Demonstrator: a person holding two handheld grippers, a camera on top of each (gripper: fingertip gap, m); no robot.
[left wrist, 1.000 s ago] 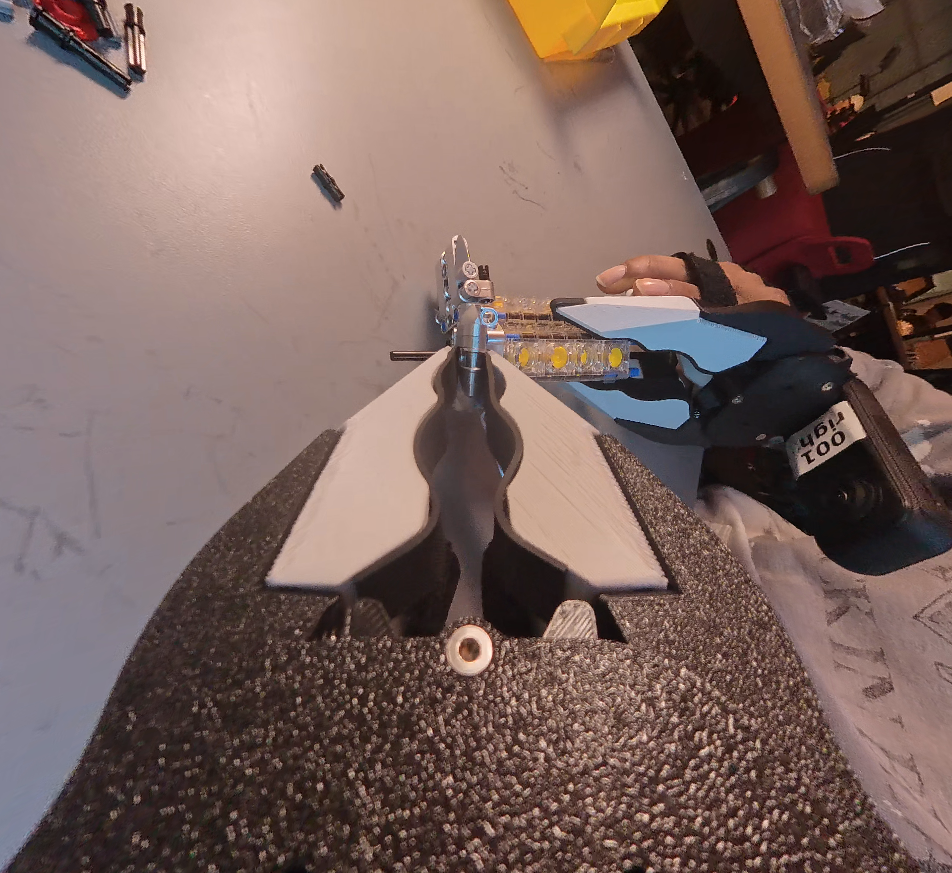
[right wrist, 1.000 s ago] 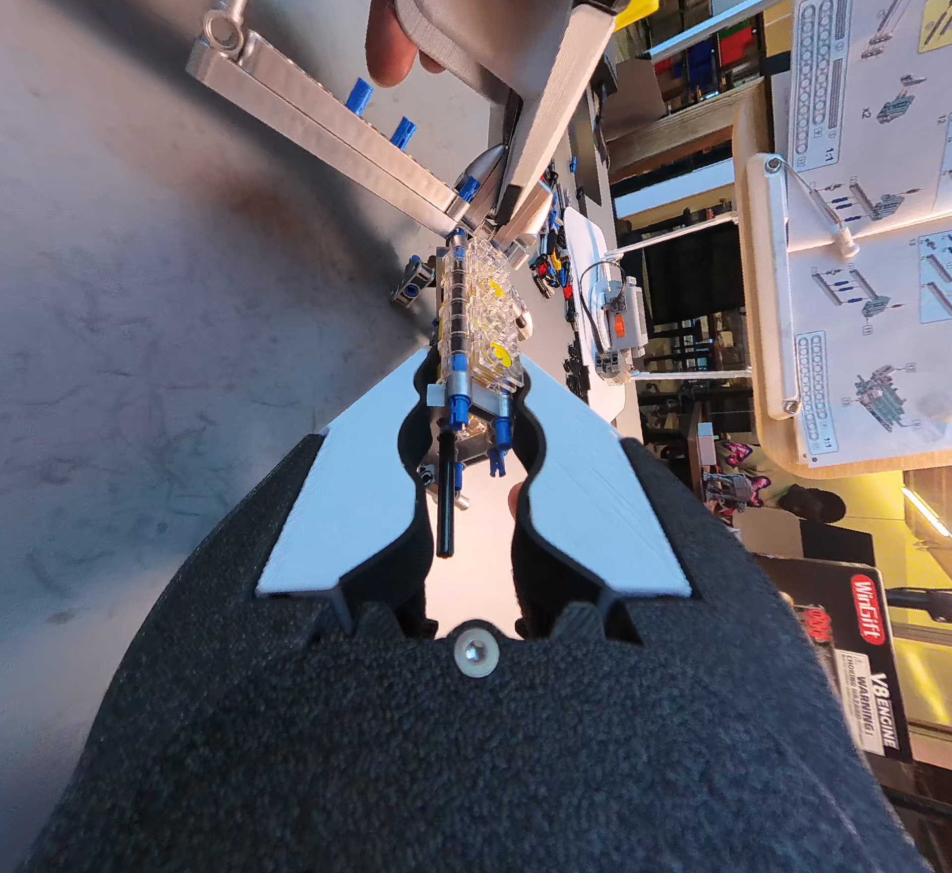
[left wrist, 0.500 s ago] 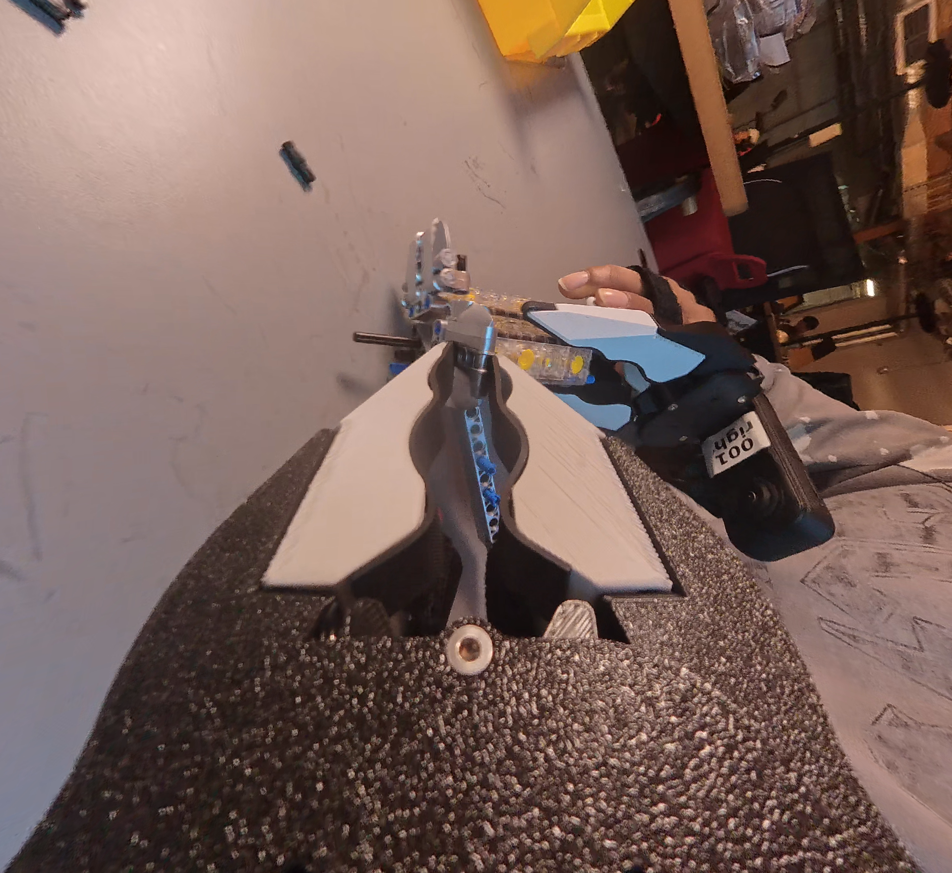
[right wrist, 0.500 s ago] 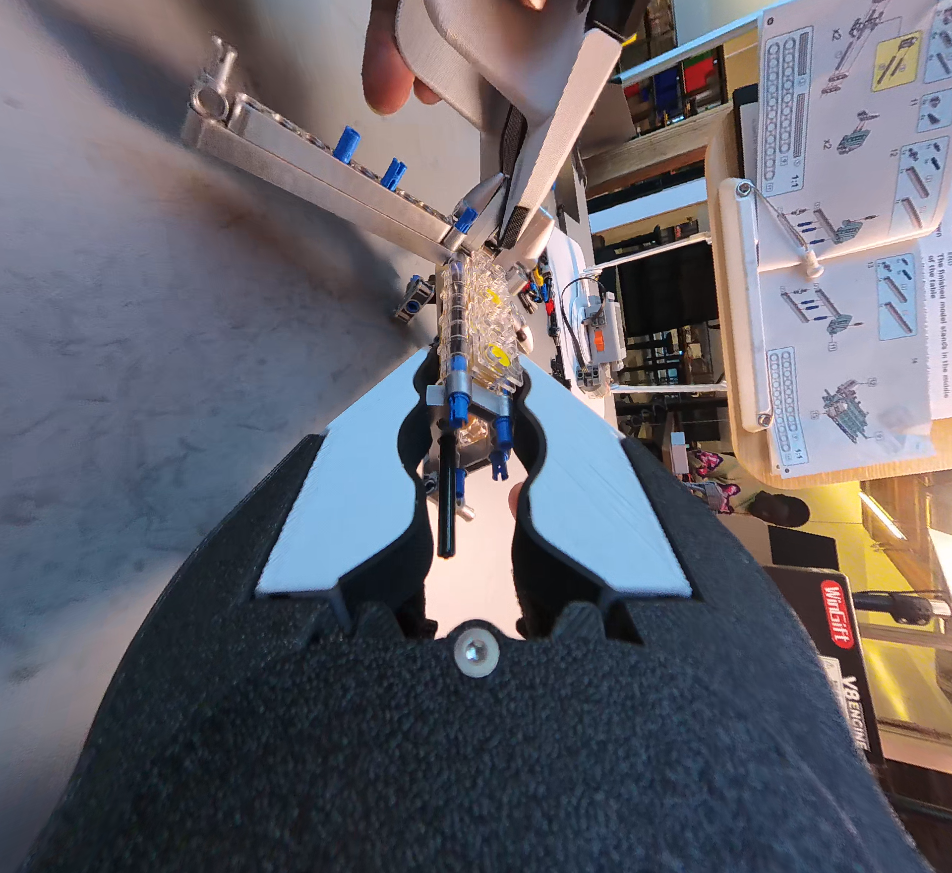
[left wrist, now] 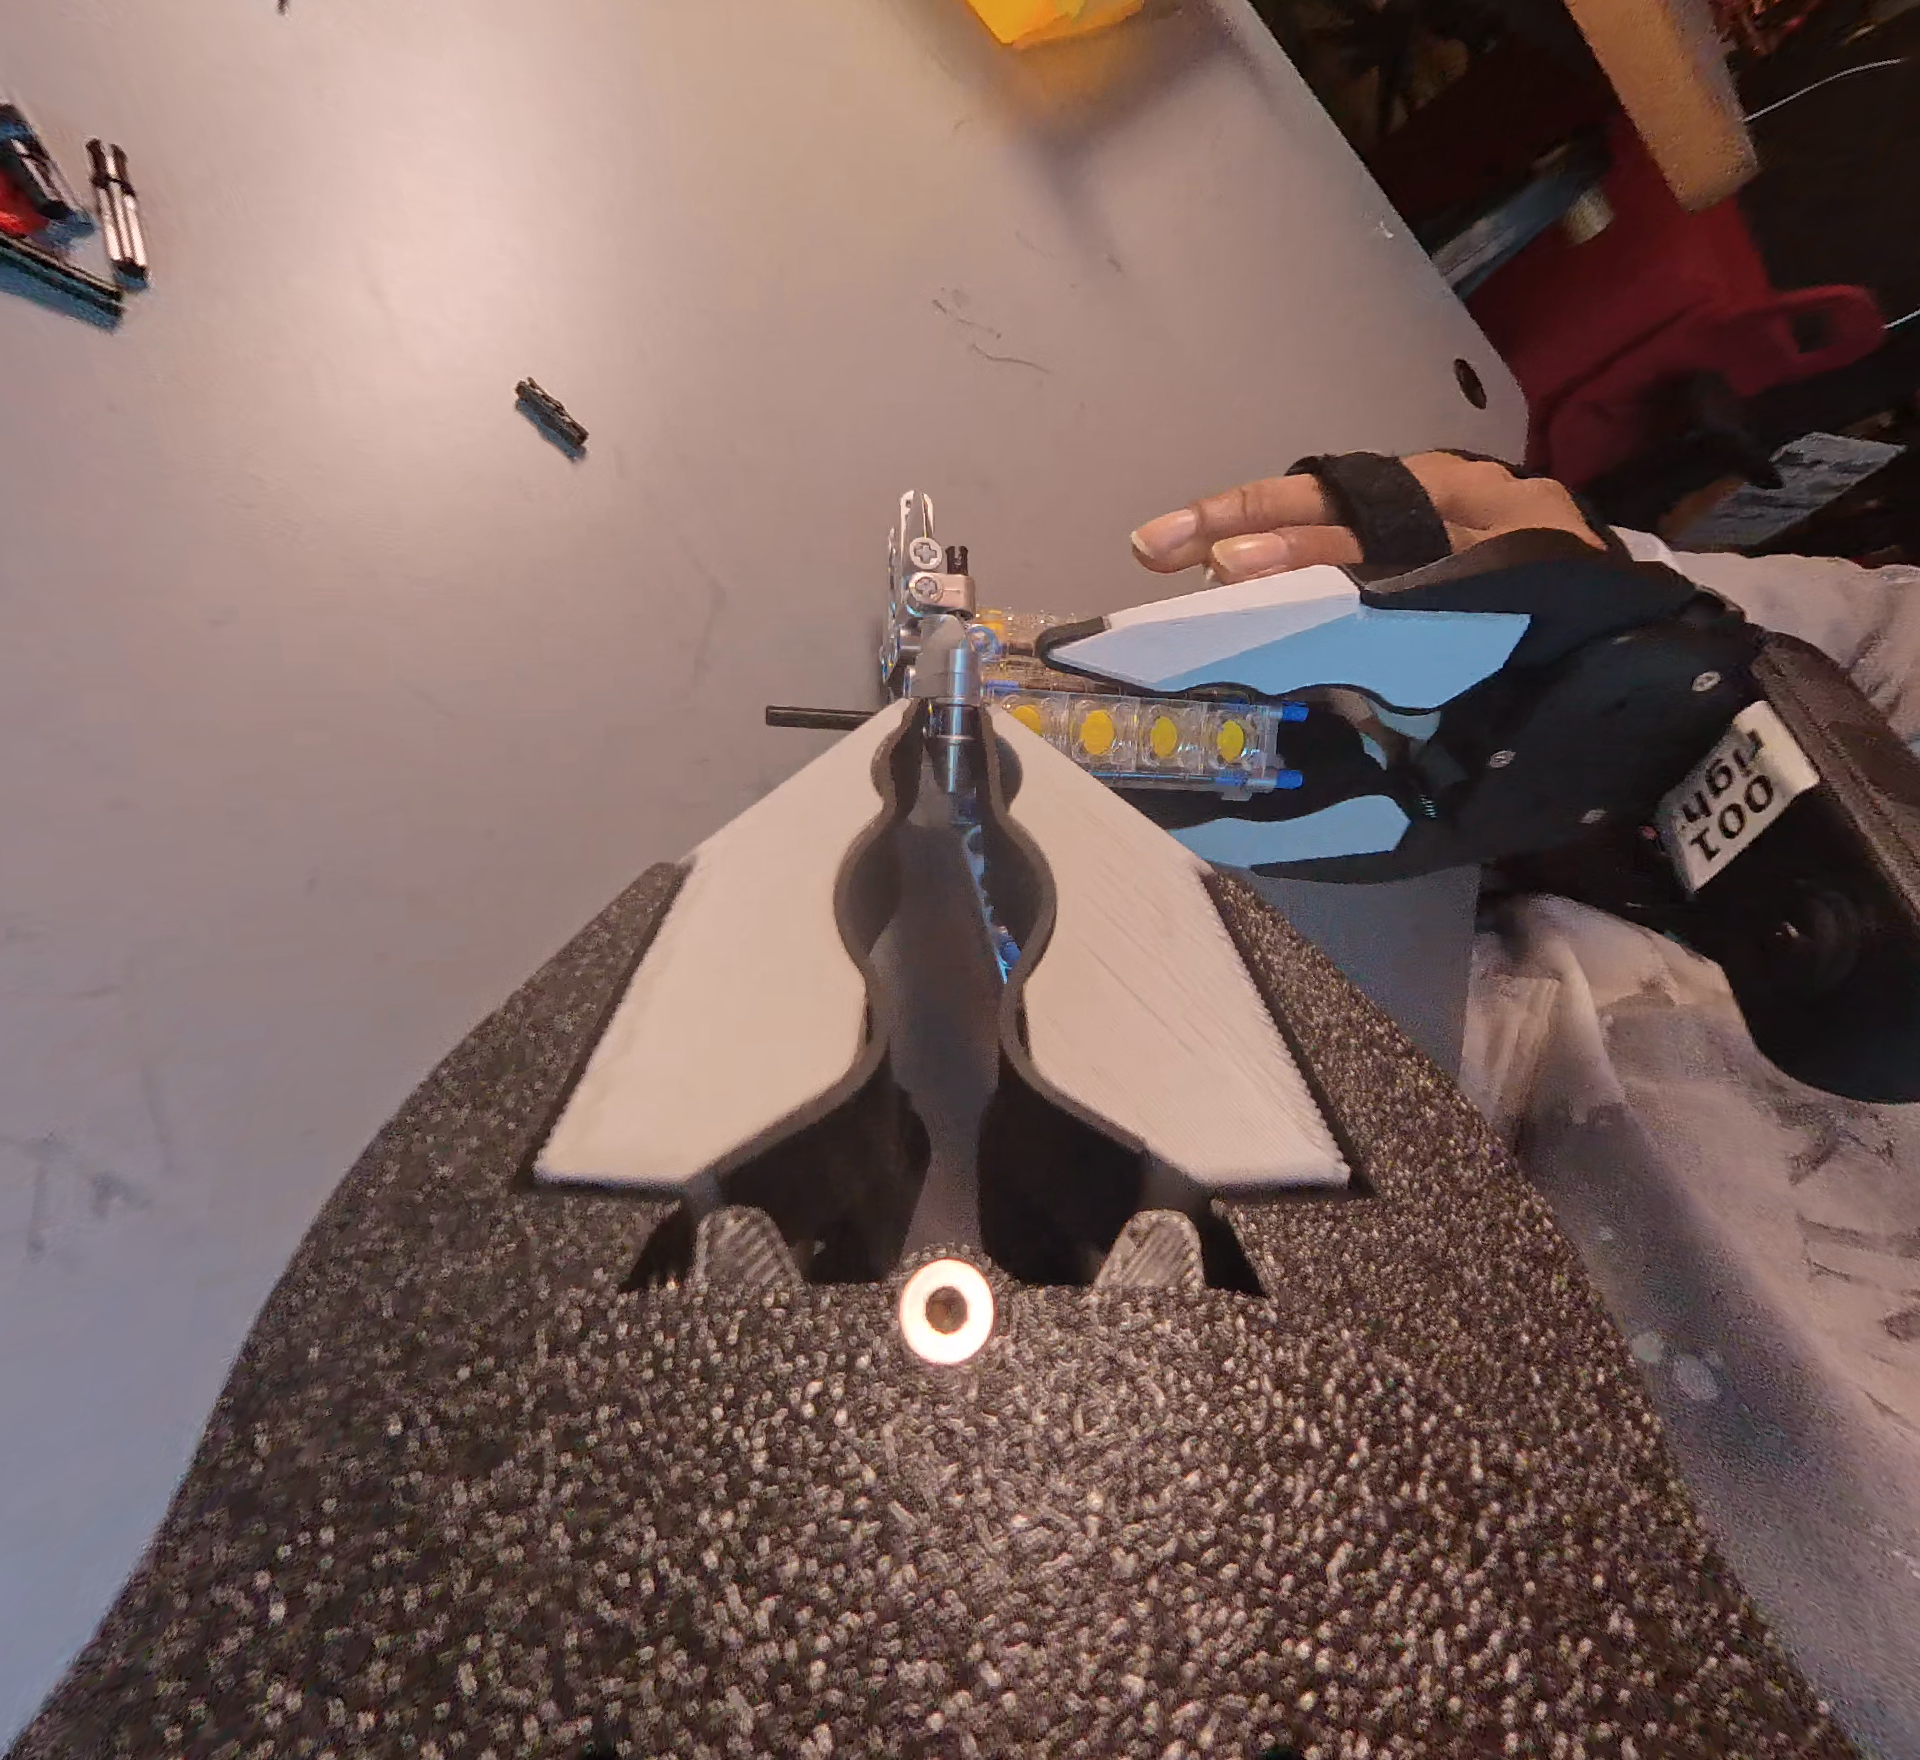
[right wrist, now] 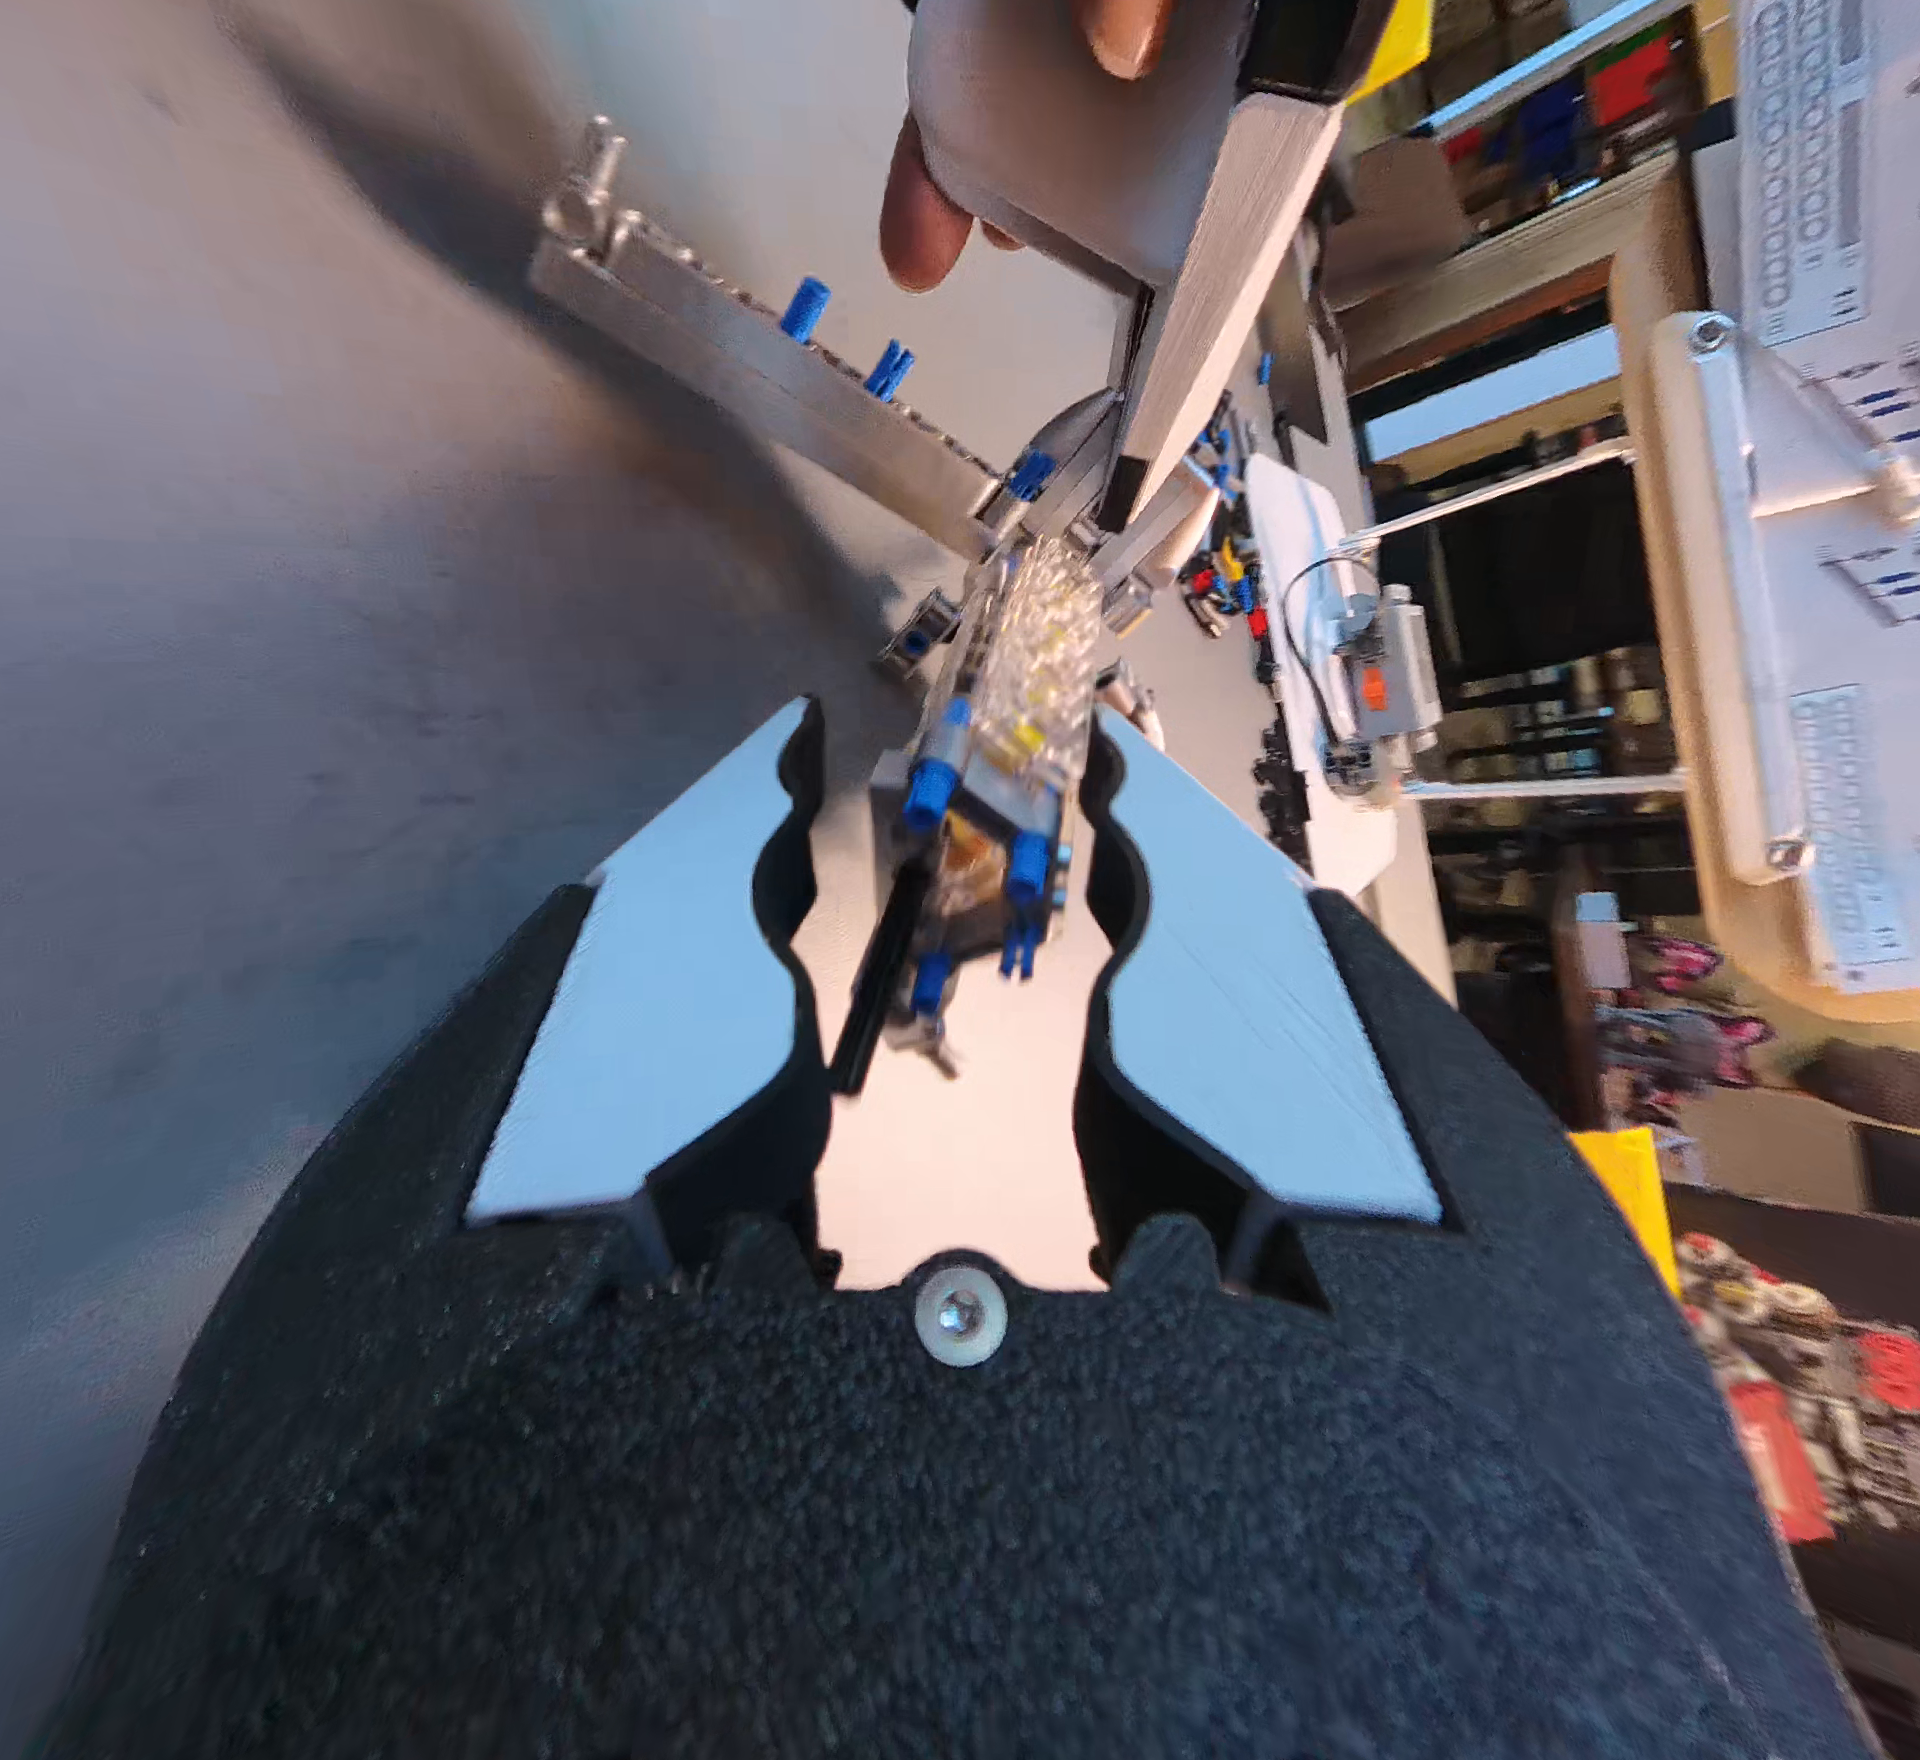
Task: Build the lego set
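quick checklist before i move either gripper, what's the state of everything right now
1. Left gripper hold on the long grey studded beam: ok, jaws closed on its end.
2. Right gripper hold on the clear plastic block with yellow pistons: not ok, a gap shows beside one finger.
3. Beam-to-block joint: cannot tell, hidden behind the left gripper's fingers.
4. Blue pins in the beam: ok, they stick out of its side.
5. Black axle: ok, it pokes out of the assembly's end.
6. Small black pin loose on the grey table: ok, well apart from both grippers.
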